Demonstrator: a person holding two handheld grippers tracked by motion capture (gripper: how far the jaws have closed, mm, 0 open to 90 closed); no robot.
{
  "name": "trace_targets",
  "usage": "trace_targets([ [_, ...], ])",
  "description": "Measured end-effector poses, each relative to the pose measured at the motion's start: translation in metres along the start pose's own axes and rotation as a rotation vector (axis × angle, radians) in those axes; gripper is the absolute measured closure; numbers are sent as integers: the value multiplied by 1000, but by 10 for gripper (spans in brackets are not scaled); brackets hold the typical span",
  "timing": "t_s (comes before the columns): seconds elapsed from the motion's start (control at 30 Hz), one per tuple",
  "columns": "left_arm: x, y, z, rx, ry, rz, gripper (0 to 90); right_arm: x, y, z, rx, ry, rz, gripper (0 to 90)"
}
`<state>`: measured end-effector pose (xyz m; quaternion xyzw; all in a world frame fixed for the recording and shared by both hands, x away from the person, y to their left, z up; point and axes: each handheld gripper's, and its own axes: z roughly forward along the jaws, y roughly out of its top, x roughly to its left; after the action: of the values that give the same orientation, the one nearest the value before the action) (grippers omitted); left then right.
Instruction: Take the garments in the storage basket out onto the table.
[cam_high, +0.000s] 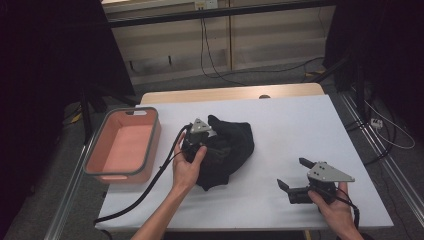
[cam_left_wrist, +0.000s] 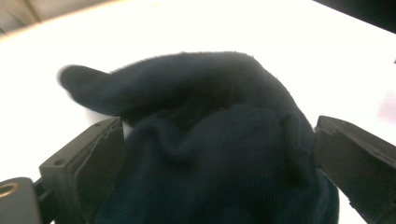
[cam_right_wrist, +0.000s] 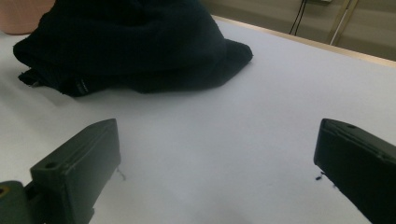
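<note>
Left gripper (cam_high: 207, 137) stands at the left edge of the cloth (cam_high: 227, 150), which is the landmark for all places. Its jaws are spread wide. In the left gripper view the cloth (cam_left_wrist: 210, 154) bulges between them, touching or nearly touching both, but they do not seem to pinch it, so I judge it is not held. The cloth is a dark, crumpled heap near the middle of the table (cam_high: 300, 130). The pink bin (cam_high: 125, 145) stands well to the left of the cloth, near the table edge, and it looks empty.

Right gripper (cam_high: 295, 177) rests to the right of the cloth and nearer to the person, well apart from it. Its jaws are also wide open and hold nothing; in the right gripper view the cloth (cam_right_wrist: 130, 42) lies beyond them, across bare table.

The work seems to be handling the cloth, maybe to fold it or to move it toward the bin. To do the step well, the left gripper should take one clear fold or hem, not the thick bulge, and close fully before lifting. The right gripper could come to the far side of the cloth and take a second corner, so the fabric opens flat and does not drag.
</note>
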<state>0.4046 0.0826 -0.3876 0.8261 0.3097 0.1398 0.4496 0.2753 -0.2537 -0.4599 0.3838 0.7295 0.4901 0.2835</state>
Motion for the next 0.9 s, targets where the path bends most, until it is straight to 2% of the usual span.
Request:
trace_targets([
  [0.07,3,-8,-9,-43,-34,-38,37,1,0,0,0,1,-3,0],
  [0.1,3,-8,-9,-43,-34,-38,37,1,0,0,0,2,-4,0],
  [0.13,5,-18,-17,-65,-41,-39,36,2,0,0,0,0,-4,0],
  [0.17,5,-18,-17,-65,-41,-39,37,2,0,0,1,0,-4,0],
  [0.2,2,-27,-25,-65,-8,-8,39,2,0,0,1,0,-4,0],
  [0.23,1,-30,-29,-55,1,10,40,2,0,0,2,0,-4,0],
  [0.37,3,-44,-45,-76,29,10,42,3,1,2,1,3,-7,0],
  [0.43,6,-50,-50,-78,28,20,45,5,1,2,3,4,-11,0],
  [0.5,9,-59,-55,-108,29,2,45,6,2,3,-4,1,-12,0],
  [0.57,13,-68,-59,-114,26,-42,52,8,3,3,-14,3,-18,0],
  [0.6,14,-71,-62,-120,33,-40,57,9,4,3,-18,5,-20,0],
  [0.63,14,-71,-62,-120,33,-40,56,10,5,3,-22,7,-21,0],
  [0.67,12,-76,-65,-106,59,-18,58,11,5,4,-26,13,-22,0],
  [0.7,11,-80,-67,-109,70,-20,57,12,6,5,-24,16,-21,0],
  [0.77,10,-83,-68,-104,62,-24,55,15,7,9,-16,27,-22,0],
  [0.83,6,-91,-71,-86,32,-34,53,18,8,14,-6,35,-28,0],
  [0.9,3,-95,-72,-67,35,-27,52,23,10,19,-2,48,-28,0],
])
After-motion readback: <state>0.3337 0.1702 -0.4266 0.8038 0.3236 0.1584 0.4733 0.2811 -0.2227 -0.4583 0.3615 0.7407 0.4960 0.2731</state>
